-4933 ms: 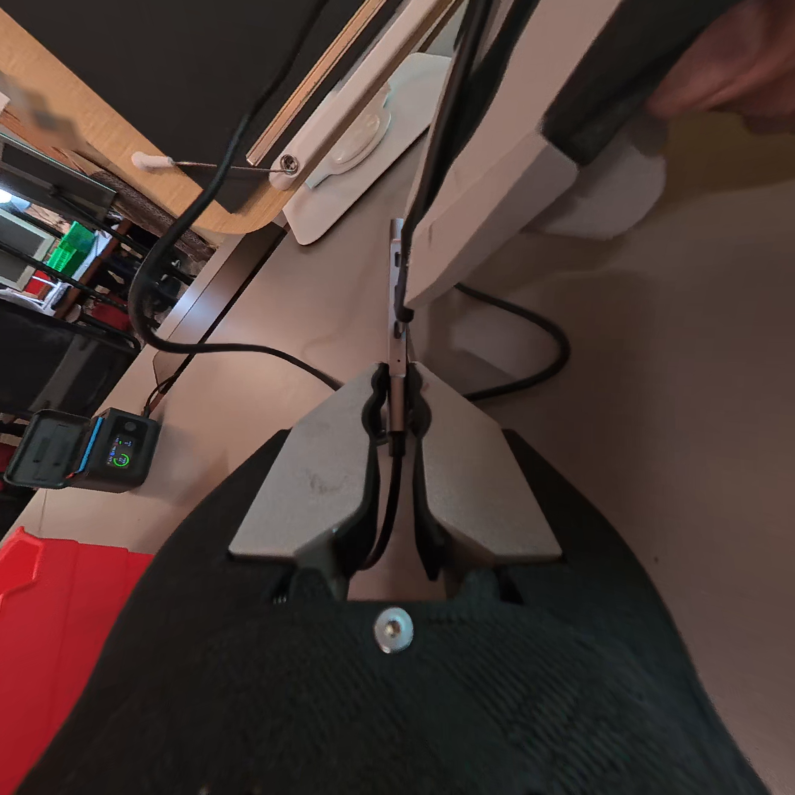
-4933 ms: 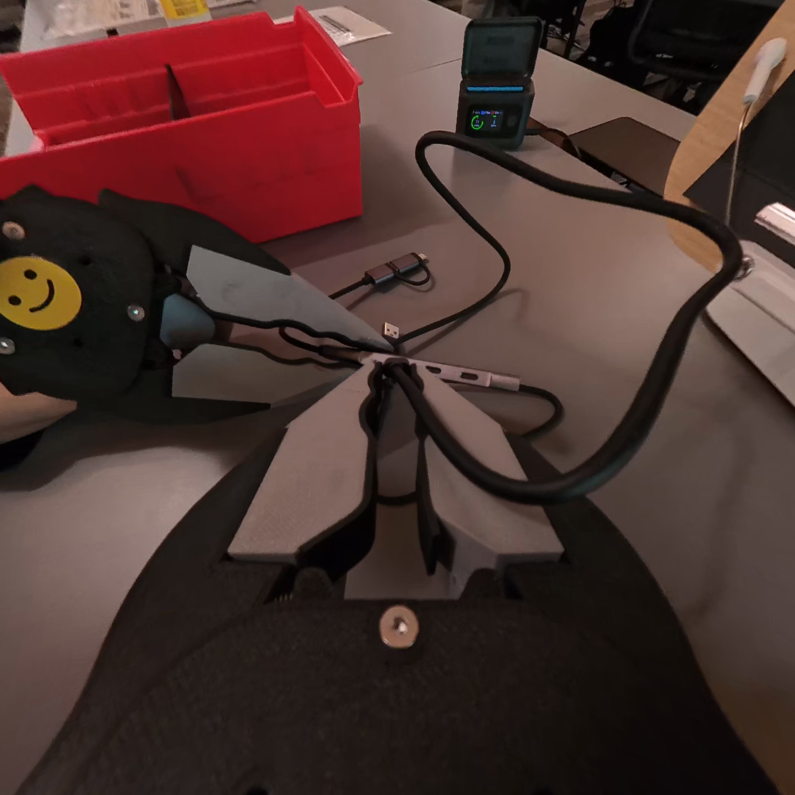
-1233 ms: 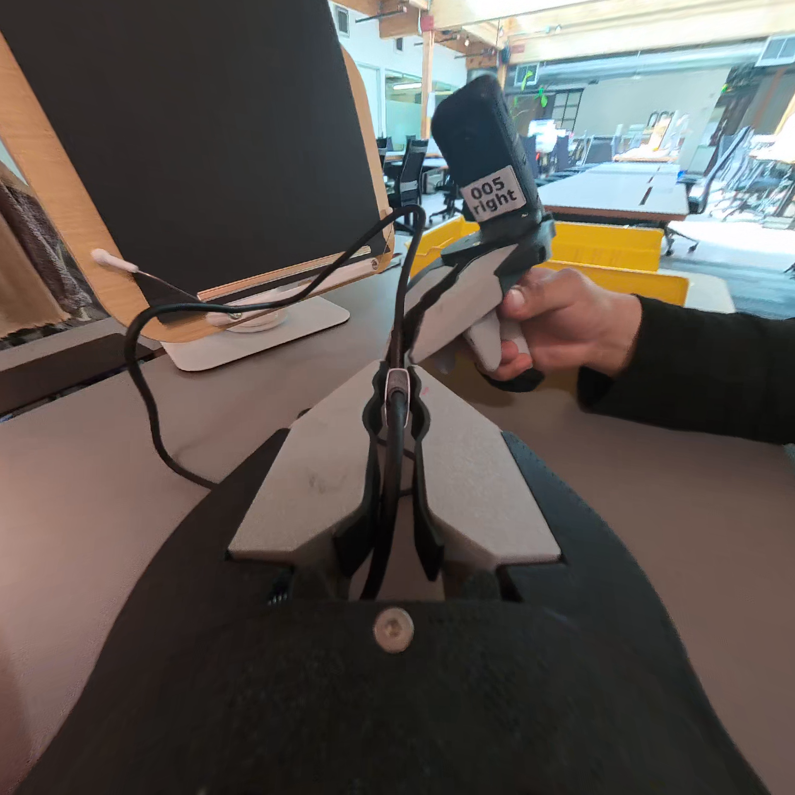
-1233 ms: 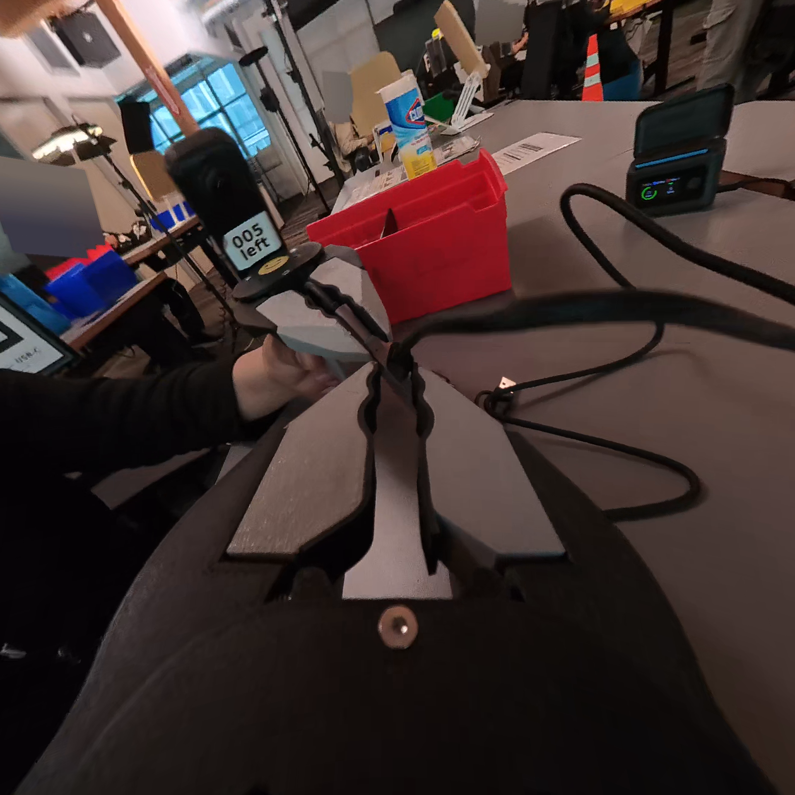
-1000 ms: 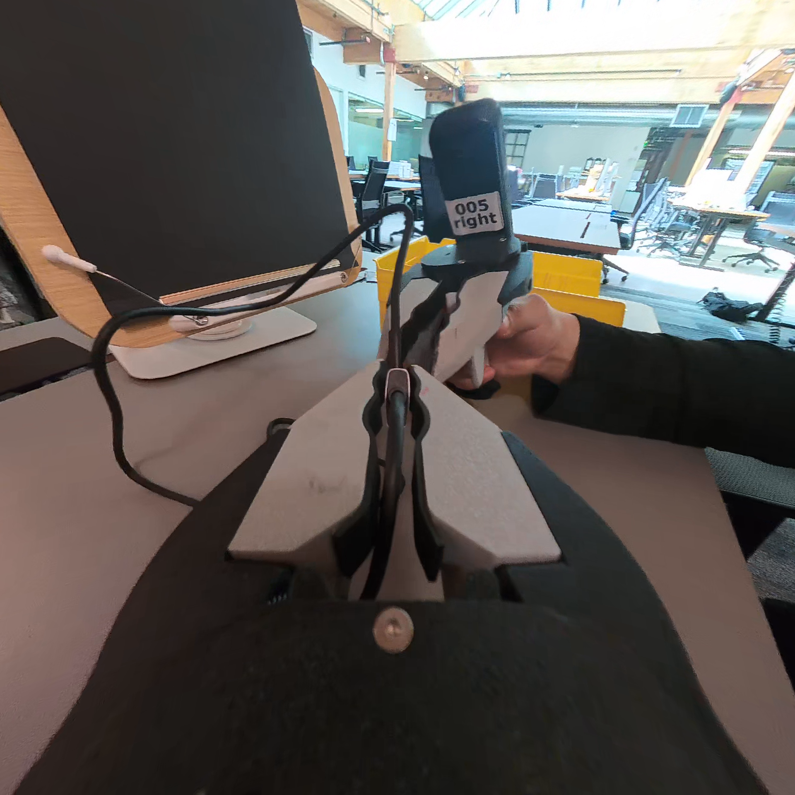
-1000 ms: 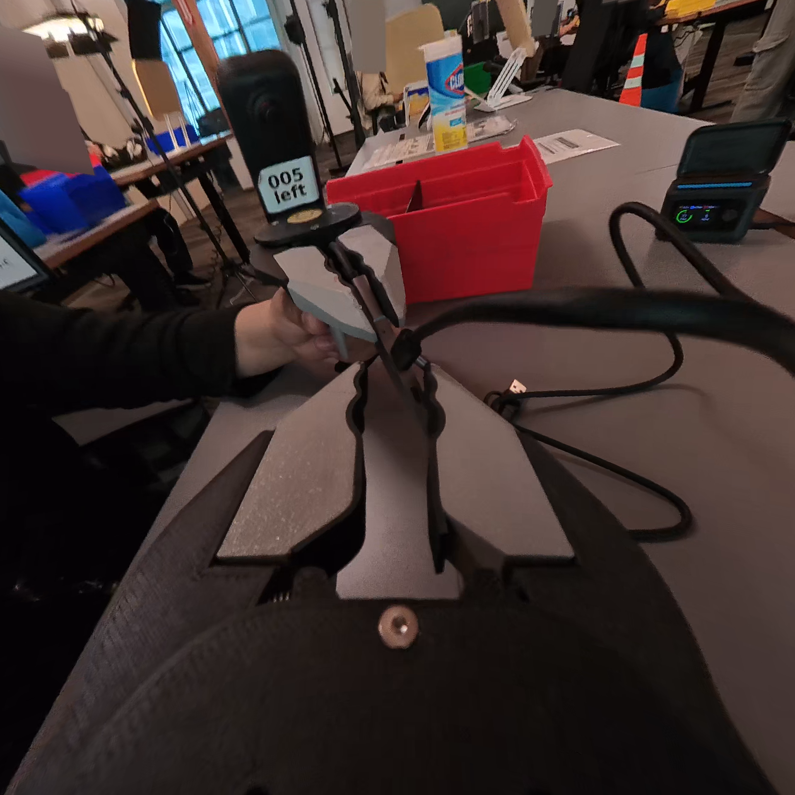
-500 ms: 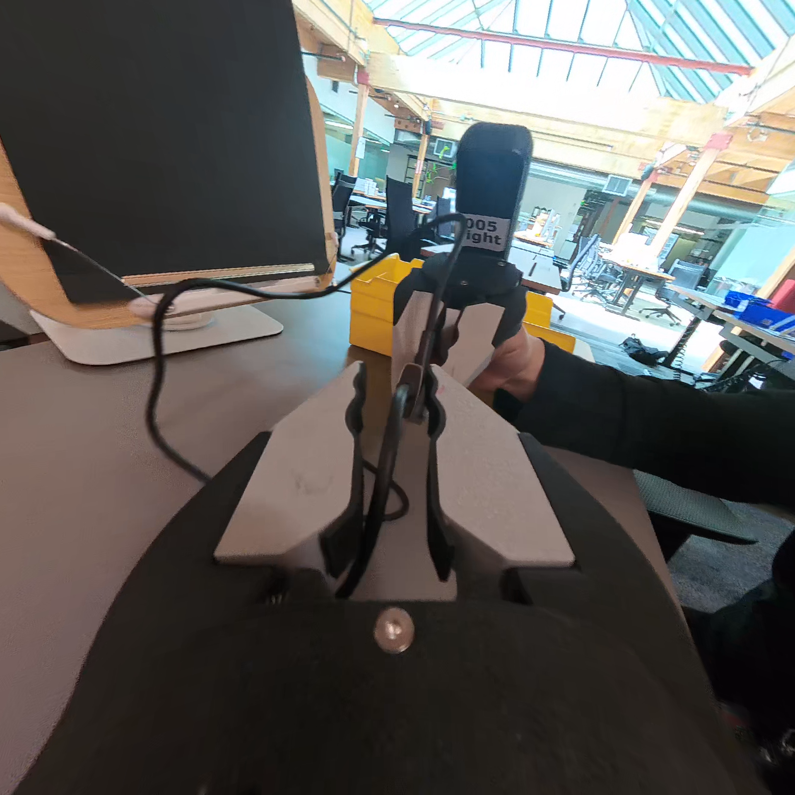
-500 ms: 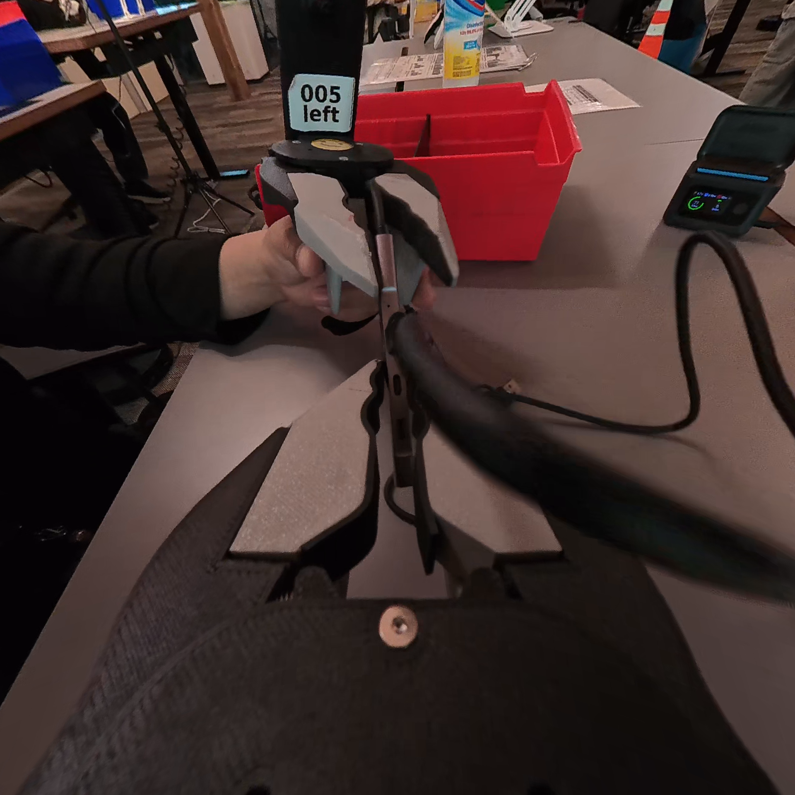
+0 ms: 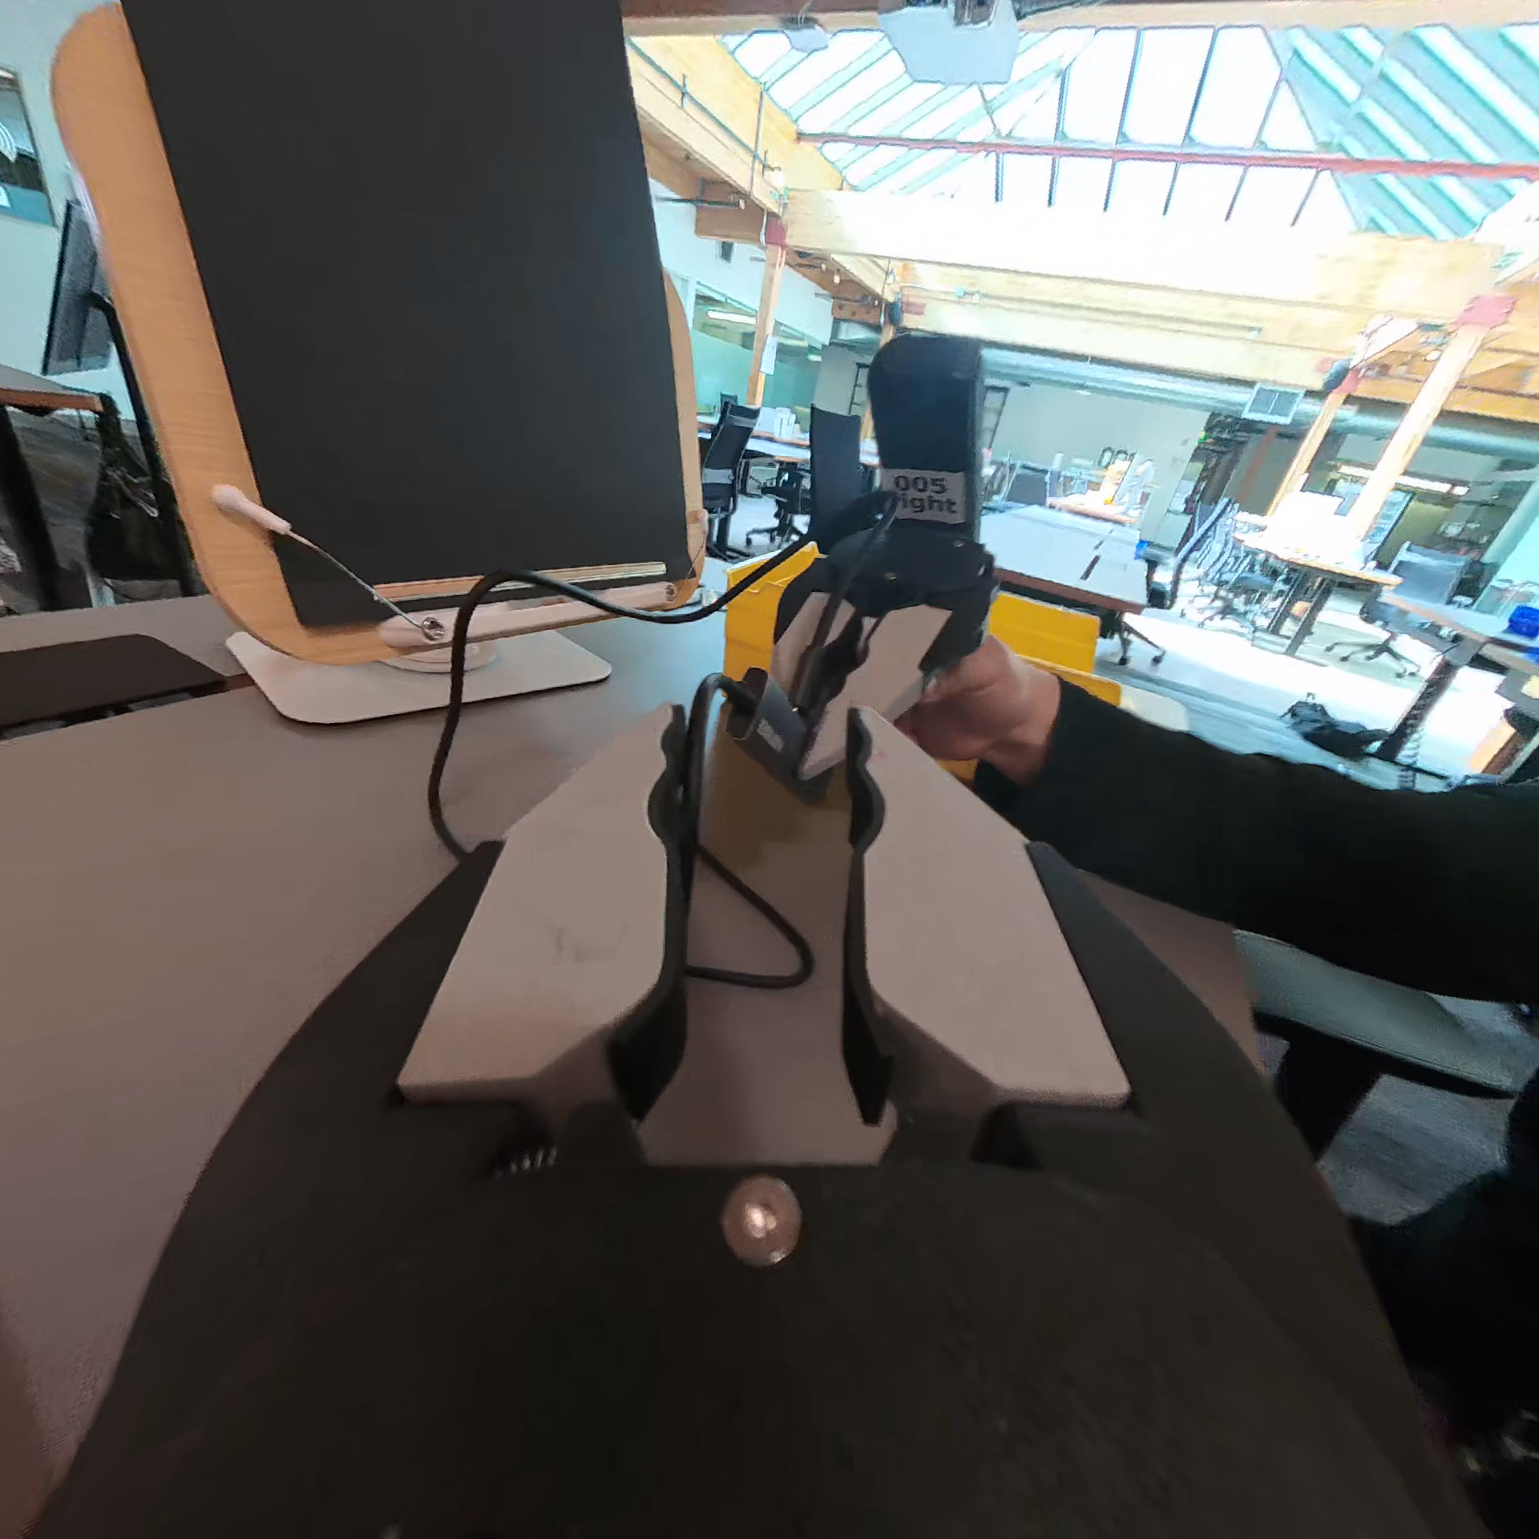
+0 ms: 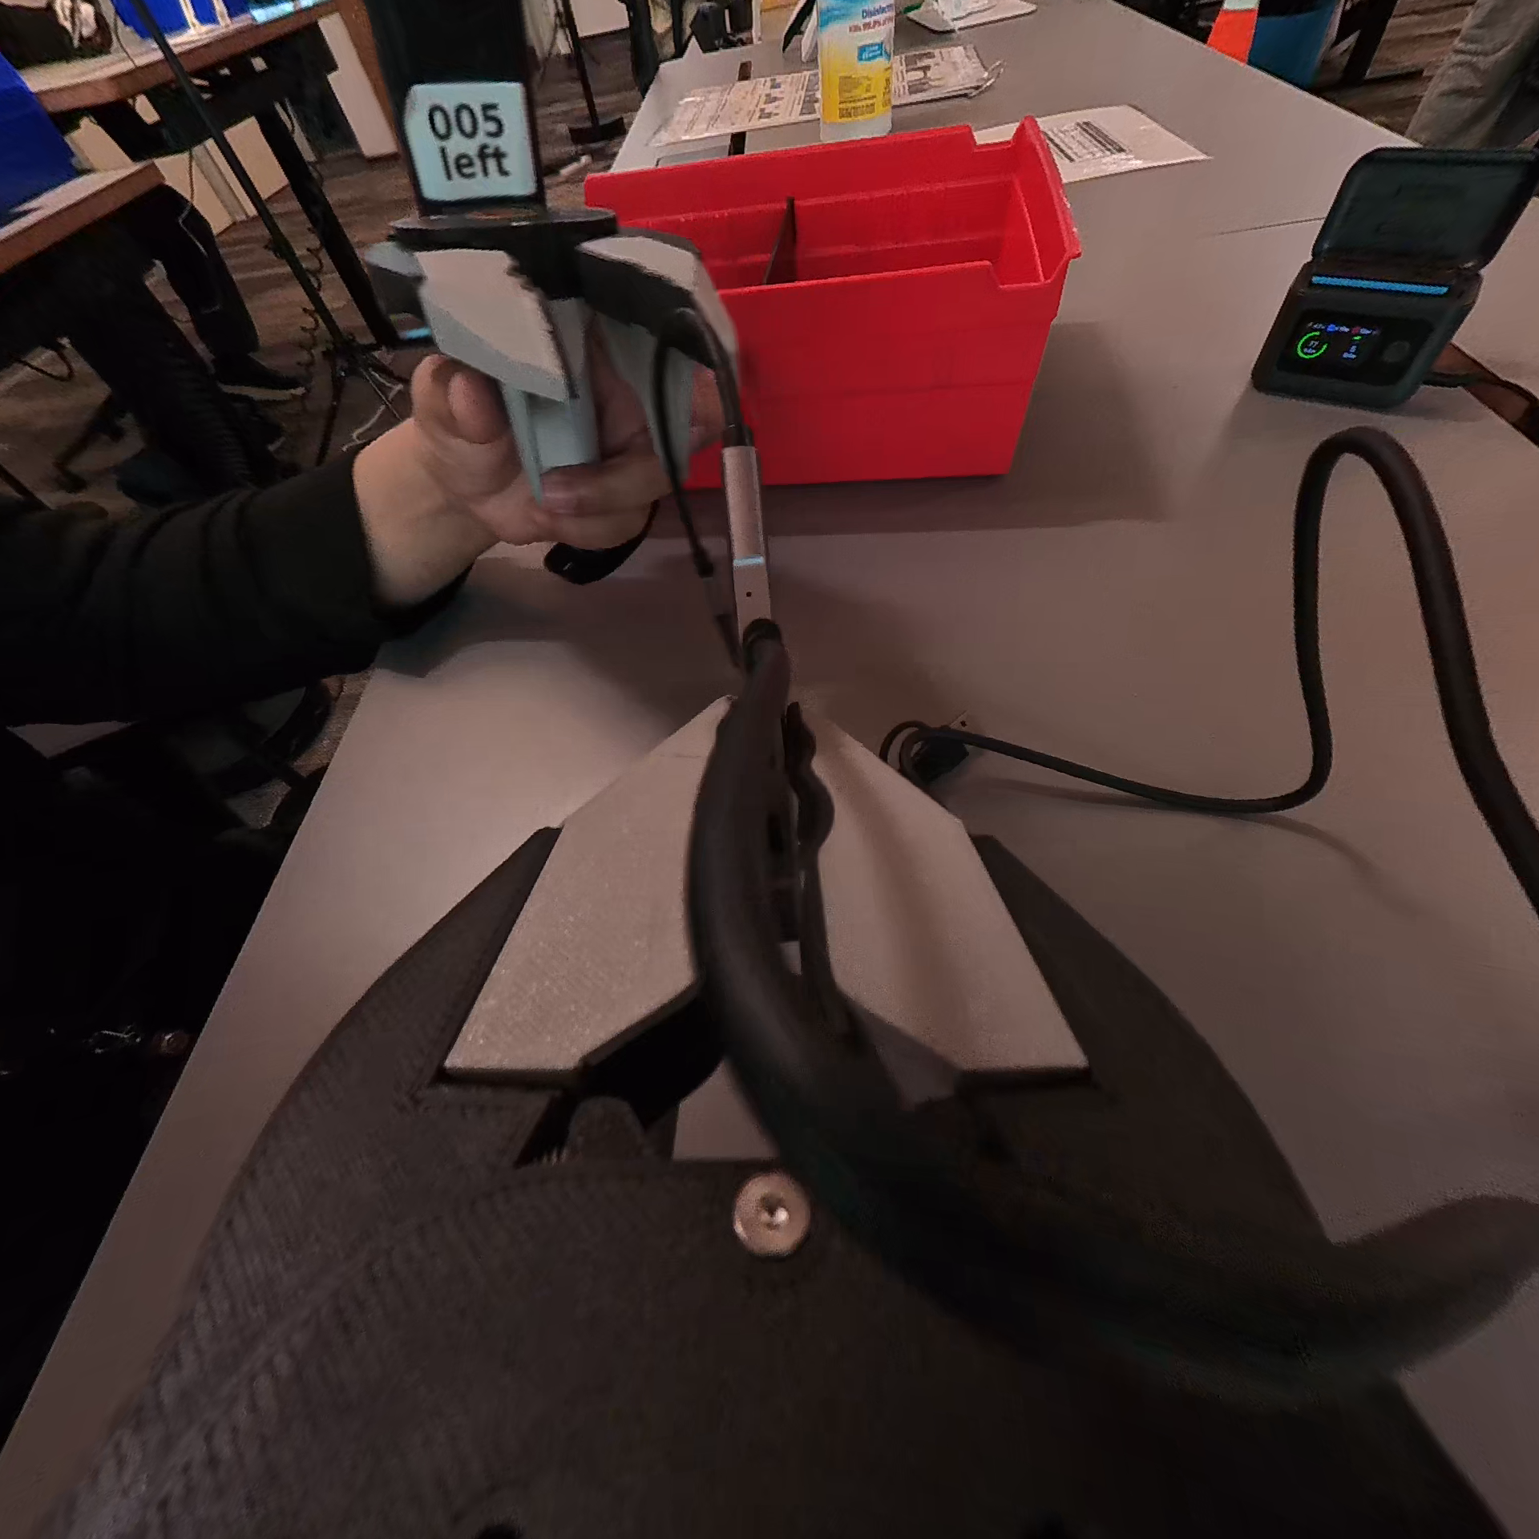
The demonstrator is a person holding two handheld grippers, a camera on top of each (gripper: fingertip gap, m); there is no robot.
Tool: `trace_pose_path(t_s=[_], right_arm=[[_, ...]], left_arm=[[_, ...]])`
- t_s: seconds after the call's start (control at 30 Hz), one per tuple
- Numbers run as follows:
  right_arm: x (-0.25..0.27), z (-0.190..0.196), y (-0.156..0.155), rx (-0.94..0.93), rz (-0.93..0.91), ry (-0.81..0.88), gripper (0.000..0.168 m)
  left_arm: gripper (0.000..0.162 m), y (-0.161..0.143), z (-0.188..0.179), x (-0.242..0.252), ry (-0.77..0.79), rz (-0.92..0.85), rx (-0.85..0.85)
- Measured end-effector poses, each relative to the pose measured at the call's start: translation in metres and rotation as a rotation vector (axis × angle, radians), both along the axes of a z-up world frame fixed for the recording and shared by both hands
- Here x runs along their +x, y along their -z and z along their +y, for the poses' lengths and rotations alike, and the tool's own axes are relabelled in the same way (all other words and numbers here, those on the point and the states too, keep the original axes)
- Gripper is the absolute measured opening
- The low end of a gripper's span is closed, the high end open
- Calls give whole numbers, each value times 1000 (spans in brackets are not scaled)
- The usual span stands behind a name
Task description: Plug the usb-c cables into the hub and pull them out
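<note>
— What sort of place is it?

— A big open workshop with skylights; the work is over a grey table (image 10: pixel 1083 583). A red bin (image 10: pixel 874 333) stands at the far side, a small charger case (image 10: pixel 1374 333) with a lit screen to its right, and a screen on a wooden stand (image 9: pixel 400 316) sits on the table's other side.

— Where is the hub?

— The slim grey hub (image 10: pixel 744 516) hangs in the air between the two tools, above the table. A thick black cable (image 10: pixel 1374 600) is plugged into its near end.

— And the claws?

— The right gripper (image 10: pixel 762 716) is pressed together on that thick cable, right behind the plug. The left gripper (image 9: pixel 759 733) is spread wide with nothing pinched; only the hub's thin black lead (image 9: pixel 691 874) runs loosely between its fingers. A second thin cable (image 10: pixel 1083 774) lies loose on the table.
</note>
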State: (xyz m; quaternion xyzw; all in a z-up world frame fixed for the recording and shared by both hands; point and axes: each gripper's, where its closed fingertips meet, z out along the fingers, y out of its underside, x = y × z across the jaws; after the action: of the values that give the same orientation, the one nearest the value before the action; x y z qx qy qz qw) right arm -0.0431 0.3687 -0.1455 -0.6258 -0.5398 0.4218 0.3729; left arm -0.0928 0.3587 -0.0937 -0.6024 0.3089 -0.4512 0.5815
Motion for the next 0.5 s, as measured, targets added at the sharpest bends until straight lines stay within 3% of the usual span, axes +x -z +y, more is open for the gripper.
trace_pose_path(t_s=[0.03, 0.13, 0.33, 0.4, 0.5], right_arm=[[-1, -1, -1, -5, 8, -3, 7], [-2, -4, -2, -11, 16, -21, 7], [-4, -12, 0, -11, 7, -55, 6], [-4, -11, 0, -4, 0, -49, 6], [-3, -10, 0, -9, -1, -44, 6]], left_arm=[[33, -5, -6, 1, 5, -23, 8], [48, -9, -19, 4, -20, 3, 37], [55, -3, 10, -27, -220, 25, 14], [52, -6, 12, -37, -263, 38, 34], [40, -7, -8, -27, -181, 76, 43]])
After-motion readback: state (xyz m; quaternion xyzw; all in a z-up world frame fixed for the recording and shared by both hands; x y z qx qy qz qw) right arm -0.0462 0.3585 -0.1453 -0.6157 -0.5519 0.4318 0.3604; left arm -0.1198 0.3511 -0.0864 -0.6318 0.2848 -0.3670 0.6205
